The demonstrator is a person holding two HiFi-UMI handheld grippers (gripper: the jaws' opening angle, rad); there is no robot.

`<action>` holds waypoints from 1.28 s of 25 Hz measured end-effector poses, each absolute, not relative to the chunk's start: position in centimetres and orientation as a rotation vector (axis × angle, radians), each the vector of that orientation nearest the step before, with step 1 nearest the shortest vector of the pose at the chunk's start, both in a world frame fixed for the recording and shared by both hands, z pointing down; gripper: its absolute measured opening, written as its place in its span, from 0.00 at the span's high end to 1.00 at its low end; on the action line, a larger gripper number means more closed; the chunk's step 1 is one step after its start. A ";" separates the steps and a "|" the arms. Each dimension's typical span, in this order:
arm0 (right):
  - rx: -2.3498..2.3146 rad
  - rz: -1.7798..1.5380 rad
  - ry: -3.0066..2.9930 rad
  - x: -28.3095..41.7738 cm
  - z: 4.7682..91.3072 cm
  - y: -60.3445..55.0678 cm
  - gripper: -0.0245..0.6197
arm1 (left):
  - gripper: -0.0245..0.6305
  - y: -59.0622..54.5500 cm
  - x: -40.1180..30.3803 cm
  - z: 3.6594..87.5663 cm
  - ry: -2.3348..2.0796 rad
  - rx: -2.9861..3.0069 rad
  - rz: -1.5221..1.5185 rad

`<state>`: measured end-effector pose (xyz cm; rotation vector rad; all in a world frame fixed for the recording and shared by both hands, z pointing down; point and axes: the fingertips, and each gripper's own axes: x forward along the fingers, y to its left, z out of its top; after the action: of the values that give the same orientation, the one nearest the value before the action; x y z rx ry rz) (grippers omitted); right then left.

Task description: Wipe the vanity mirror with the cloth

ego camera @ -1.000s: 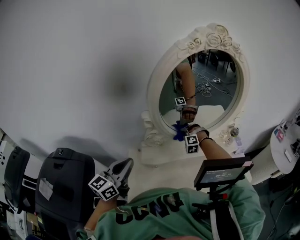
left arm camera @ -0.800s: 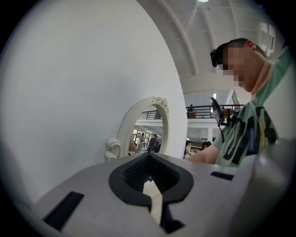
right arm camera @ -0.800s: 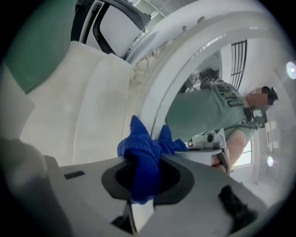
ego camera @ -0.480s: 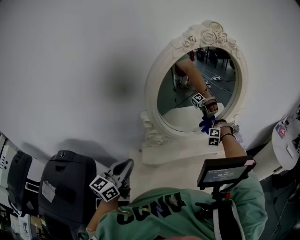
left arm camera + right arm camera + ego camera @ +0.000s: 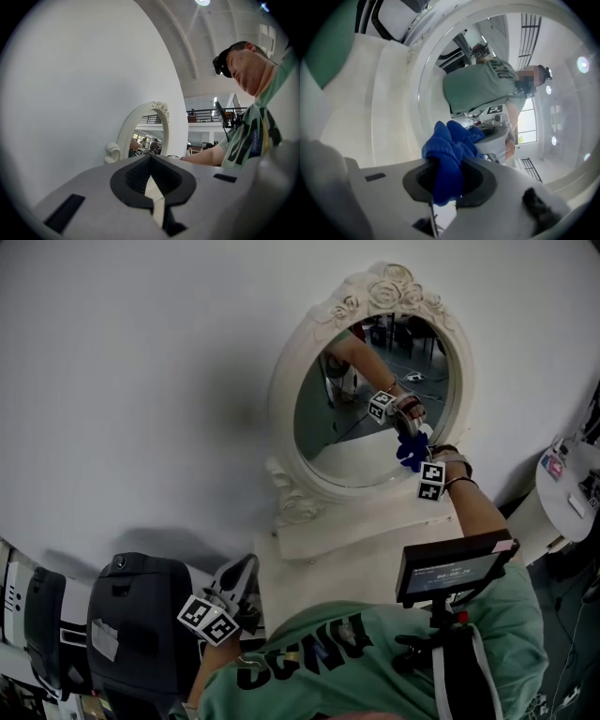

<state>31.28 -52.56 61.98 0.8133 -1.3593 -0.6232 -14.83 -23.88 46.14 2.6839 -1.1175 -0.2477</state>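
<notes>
Two grippers are in play, but only one is working. The right gripper (image 5: 449,180) is clamped on a bunched blue cloth (image 5: 449,145). The wad bulges out past the jaws, probably so that fabric and not plastic meets the glass. In the head view the cloth is pressed against the mirror (image 5: 283,399) at the right side of the glass, about mid-height, where it touches its own reflection. The arm reaches forward over the table (image 5: 328,554) to hold it there, so I judge the wiping to be under way, with much of the glass left to cover.

The left gripper (image 5: 152,187) hangs low beside the person's body, well apart from the mirror. Its jaws are closed together with nothing between them. It looks parked out of the way, since the mirror stands upright against the wall on its own base and needs no steadying.

Count:
- two grippers
- one cloth
- one oval mirror in a white carved frame
- one table under it
- one black machine (image 5: 131,615) on the left, near the idle gripper
- one small screen (image 5: 455,568) on a mount at the person's chest
</notes>
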 end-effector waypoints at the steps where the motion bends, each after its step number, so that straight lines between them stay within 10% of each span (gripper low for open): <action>1: 0.839 -0.635 -1.398 30.5 60.9 -52.2 0.86 | 0.95 -23.9 -14.8 46.1 -1.115 2.685 -0.256; 32: 1.176 0.236 -2.676 10.8 55.1 -28.1 0.86 | 0.95 -23.3 -7.4 48.5 -0.718 2.751 -0.183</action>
<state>10.78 -28.14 55.14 1.1756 -2.6764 0.2357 -7.44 -23.30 48.52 2.7507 -0.7184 -0.1833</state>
